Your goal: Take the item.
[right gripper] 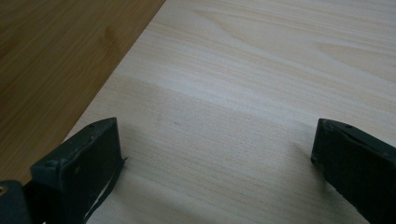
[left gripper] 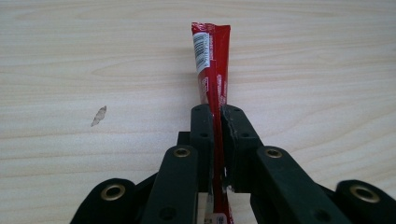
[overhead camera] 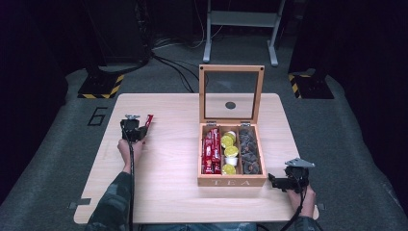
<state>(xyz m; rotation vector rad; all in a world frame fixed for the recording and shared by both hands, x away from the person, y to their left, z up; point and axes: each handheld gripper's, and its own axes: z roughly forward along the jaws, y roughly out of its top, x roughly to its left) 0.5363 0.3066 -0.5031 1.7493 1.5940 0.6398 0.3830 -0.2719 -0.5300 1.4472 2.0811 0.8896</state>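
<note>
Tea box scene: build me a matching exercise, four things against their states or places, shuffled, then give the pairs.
Things:
1. left tongs
2. right tongs
3. tea box lid
4. yellow-lidded cups

States or places:
A. middle compartment of the box
B. open, holding nothing
C. raised upright
D. shut on a red sachet

Pairs: 1-D, 2-B, 3-C, 4-A

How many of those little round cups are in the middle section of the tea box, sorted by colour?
Yellow cups: 3
White cups: 2
Total: 5, as far as the high view shows
</note>
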